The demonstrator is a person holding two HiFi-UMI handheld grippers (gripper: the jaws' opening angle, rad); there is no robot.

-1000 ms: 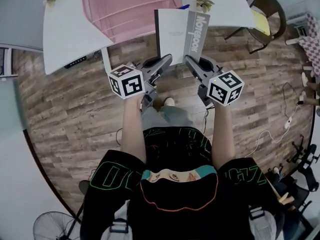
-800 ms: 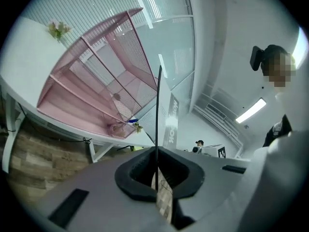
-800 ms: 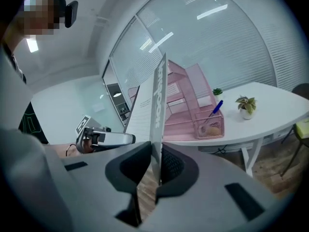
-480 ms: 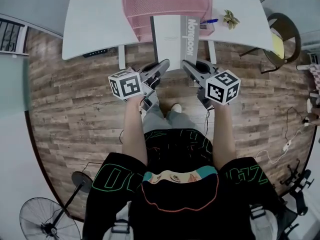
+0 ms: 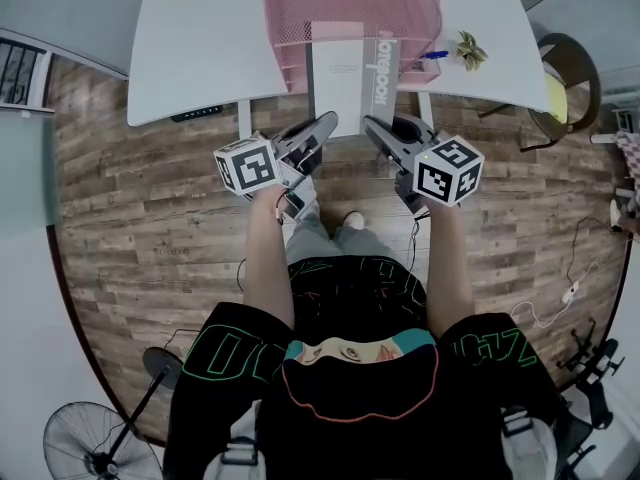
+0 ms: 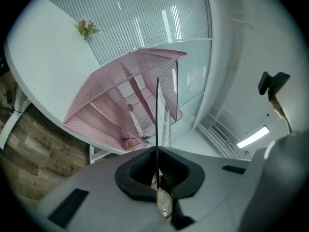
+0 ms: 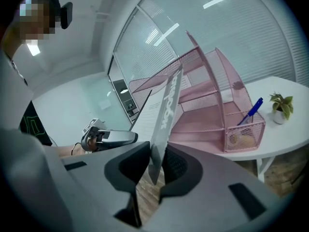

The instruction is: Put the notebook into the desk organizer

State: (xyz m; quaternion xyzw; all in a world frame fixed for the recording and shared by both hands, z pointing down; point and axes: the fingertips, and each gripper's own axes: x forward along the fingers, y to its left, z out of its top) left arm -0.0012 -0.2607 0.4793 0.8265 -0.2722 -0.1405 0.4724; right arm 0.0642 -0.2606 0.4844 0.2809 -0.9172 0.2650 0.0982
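Observation:
A grey notebook [image 5: 352, 83] is held flat between both grippers, its far edge reaching the front of the pink mesh desk organizer [image 5: 350, 8] on the white desk [image 5: 200, 48]. My left gripper [image 5: 325, 123] is shut on the notebook's thin left edge [image 6: 157, 115]. My right gripper [image 5: 372, 125] has the printed spine [image 7: 166, 110] between its jaws, which are opening slightly with the pads still touching it. In the left gripper view the organizer [image 6: 111, 105] lies straight ahead; in the right gripper view its slanted dividers [image 7: 212, 95] rise just beyond the spine.
A blue pen [image 5: 432, 55] stands in the organizer's right-hand cup, with a small potted plant [image 5: 470, 50] beside it. A chair [image 5: 570, 68] stands to the right of the desk. Wooden floor and a fan [image 5: 95, 448] are behind me.
Both grippers have carried the notebook forward toward the desk; its far edge has gone from short of the organizer to its front trays.

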